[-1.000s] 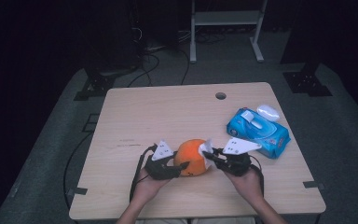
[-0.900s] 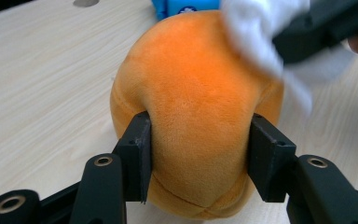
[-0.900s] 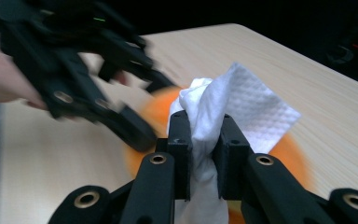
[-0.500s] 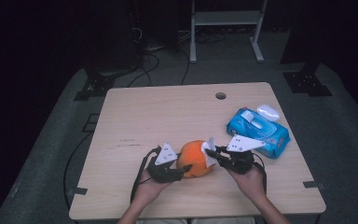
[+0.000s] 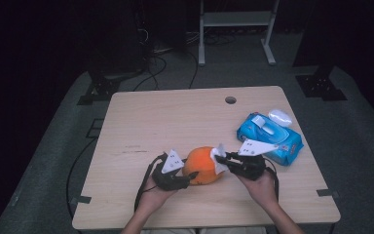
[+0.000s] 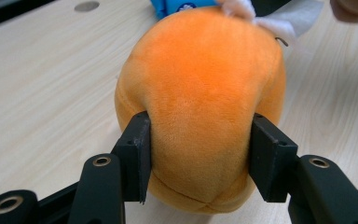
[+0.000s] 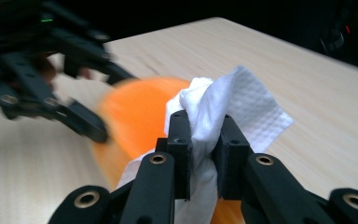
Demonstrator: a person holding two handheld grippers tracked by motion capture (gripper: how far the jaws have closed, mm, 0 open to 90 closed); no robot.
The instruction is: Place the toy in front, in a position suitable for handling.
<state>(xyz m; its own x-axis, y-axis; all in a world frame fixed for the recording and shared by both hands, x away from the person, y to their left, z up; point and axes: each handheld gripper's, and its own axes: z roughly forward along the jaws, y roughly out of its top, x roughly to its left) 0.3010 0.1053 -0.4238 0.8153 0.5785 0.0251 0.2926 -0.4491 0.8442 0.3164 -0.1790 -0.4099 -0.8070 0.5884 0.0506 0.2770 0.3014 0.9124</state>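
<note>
An orange plush ball (image 5: pixel 202 163) lies on the wooden table (image 5: pixel 175 117) near its front edge. My left gripper (image 5: pixel 190 176) comes at it from the left. In the left gripper view the ball (image 6: pixel 200 88) bulges between the two pads, which press into its sides; the jaws have just been opening a little with the ball still between them. My right gripper (image 5: pixel 220 158) is shut on a crumpled white wipe (image 7: pixel 223 102) and holds it against the ball's right upper side (image 7: pixel 140 112).
A blue pack of wipes (image 5: pixel 270 136) lies at the right of the table, just behind my right hand. A small white oval thing (image 5: pixel 280 117) sits beside it. A round hole (image 5: pixel 230 100) is near the table's far edge. Dark floor, cables and stands surround the table.
The right gripper has shifted slightly with the wipe against the ball. The left gripper and the ball have stayed about where they were.
</note>
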